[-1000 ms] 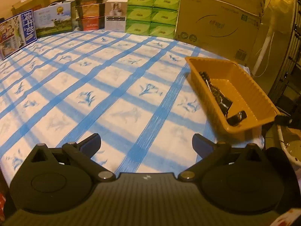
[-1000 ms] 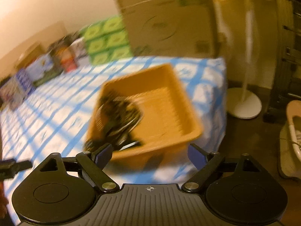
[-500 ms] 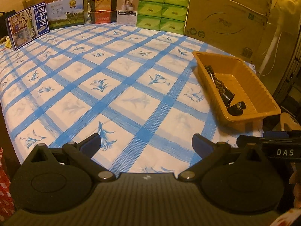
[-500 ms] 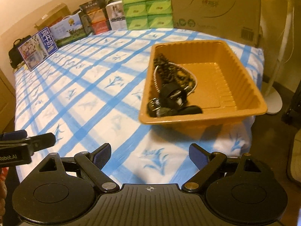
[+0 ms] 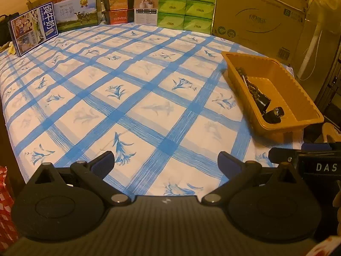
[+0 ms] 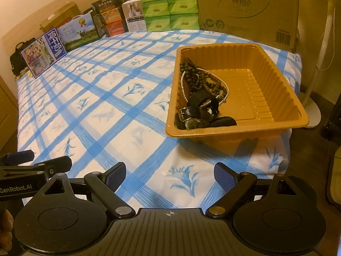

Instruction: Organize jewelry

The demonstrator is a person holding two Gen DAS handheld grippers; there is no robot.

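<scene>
Both grippers stand wide open with nothing between the blue pads: the right gripper [image 6: 169,173] hangs over the near edge of the bed, and the left gripper [image 5: 166,163] beside it on the left, also over the near edge. A soft cloth with blue checks and flower prints [image 6: 106,98] covers the bed. At its near right corner sits an orange plastic tray [image 6: 277,98], rectangular, with ribbed walls and a thin rim. In the left half of the tray lies the jewelry: a string of dark round beads [image 6: 200,81], a thin pearl-like chain [image 6: 183,85], and dark glossy bracelets [image 6: 191,117] at the near wall. The right half of the tray is bare. Along the far edge stand a large cardboard box [image 6: 245,6], green packs [image 6: 170,4] and printed cartons [image 6: 74,32]. Between these and the grippers the cloth is open.
</scene>
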